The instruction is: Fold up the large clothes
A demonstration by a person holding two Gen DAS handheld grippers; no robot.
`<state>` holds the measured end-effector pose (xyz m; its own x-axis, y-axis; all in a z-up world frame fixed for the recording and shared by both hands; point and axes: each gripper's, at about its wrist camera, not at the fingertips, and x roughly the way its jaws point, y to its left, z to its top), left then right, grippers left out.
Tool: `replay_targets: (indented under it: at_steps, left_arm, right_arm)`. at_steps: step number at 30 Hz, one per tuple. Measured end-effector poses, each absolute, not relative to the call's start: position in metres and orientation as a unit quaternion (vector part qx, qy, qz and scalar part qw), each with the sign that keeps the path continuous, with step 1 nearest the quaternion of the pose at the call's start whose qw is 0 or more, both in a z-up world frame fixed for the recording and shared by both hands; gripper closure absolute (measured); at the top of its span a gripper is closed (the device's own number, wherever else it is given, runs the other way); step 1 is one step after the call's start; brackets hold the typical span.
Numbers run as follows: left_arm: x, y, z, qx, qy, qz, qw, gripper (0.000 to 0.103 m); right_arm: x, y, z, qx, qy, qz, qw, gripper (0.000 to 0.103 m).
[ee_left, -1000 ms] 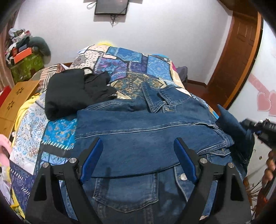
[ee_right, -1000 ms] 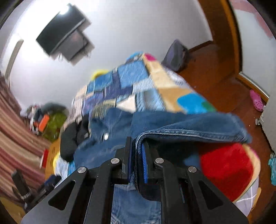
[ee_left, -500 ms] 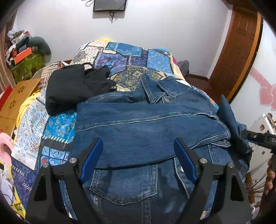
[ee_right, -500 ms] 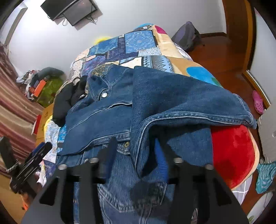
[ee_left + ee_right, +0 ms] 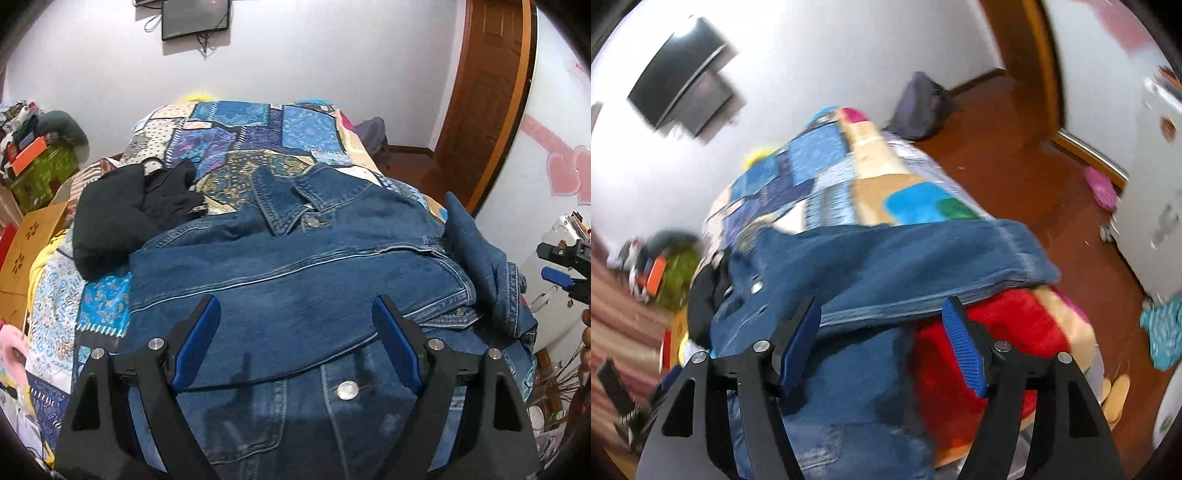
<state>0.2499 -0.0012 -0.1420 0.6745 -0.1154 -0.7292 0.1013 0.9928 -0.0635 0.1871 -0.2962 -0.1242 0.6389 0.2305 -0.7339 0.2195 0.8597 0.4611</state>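
Observation:
A blue denim jacket [image 5: 295, 280] lies front-up on the patchwork bed, collar at the far end, one sleeve folded across its chest. Its other sleeve [image 5: 480, 258] lies bunched at the right edge. My left gripper [image 5: 295, 332] is open and empty, just above the jacket's lower front. In the right wrist view, my right gripper [image 5: 882, 328] is open and empty, by the right bed edge, over the denim sleeve [image 5: 923, 258] draped there. The right gripper also shows at the right edge of the left wrist view [image 5: 561, 266].
A black garment [image 5: 125, 210] lies on the patchwork bedspread [image 5: 240, 136] left of the jacket. A red blanket [image 5: 997, 332] hangs at the bed's right side. A wooden door [image 5: 487, 92], a dark bag [image 5: 919, 107] on the floor and clutter [image 5: 33, 155] at the left surround the bed.
My right gripper was shut on the denim sleeve; it has opened, let the sleeve drop on the jacket's right edge and drawn back. My left gripper stayed open and barely moved.

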Motion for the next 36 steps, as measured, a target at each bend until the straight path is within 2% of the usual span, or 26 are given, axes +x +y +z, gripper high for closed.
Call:
replay_targets:
  at_steps: [11,18,20,22,24,30,36]
  left_arm:
    - [0.268,-0.018,-0.158,0.002,0.423,-0.068,0.904,0.019]
    - [0.270,-0.011,-0.163,-0.010,0.429,-0.061,0.901,0.019]
    - [0.269,-0.008,-0.162,-0.012,0.427,-0.059,0.902,0.019]
    - [0.268,-0.004,-0.161,-0.013,0.425,-0.056,0.904,0.019]
    - [0.266,0.000,-0.160,-0.014,0.423,-0.052,0.904,0.019]
    - [0.258,0.018,-0.154,-0.038,0.410,-0.053,0.910,0.019]
    - [0.248,0.042,-0.148,-0.067,0.395,-0.053,0.915,0.019]
  right_arm:
    - [0.209,-0.337,-0.191,0.395,0.471,-0.007,0.789,0.038]
    - [0.225,-0.350,-0.204,0.424,0.446,-0.021,0.788,0.038]
    - [0.229,-0.351,-0.202,0.418,0.449,-0.026,0.790,0.050]
    - [0.230,-0.351,-0.195,0.401,0.447,-0.034,0.799,0.078]
    - [0.230,-0.350,-0.186,0.397,0.442,-0.028,0.803,0.086]
    - [0.228,-0.334,-0.139,0.366,0.398,-0.002,0.841,0.091]
    - [0.223,-0.289,-0.065,0.324,0.343,0.068,0.879,0.092]
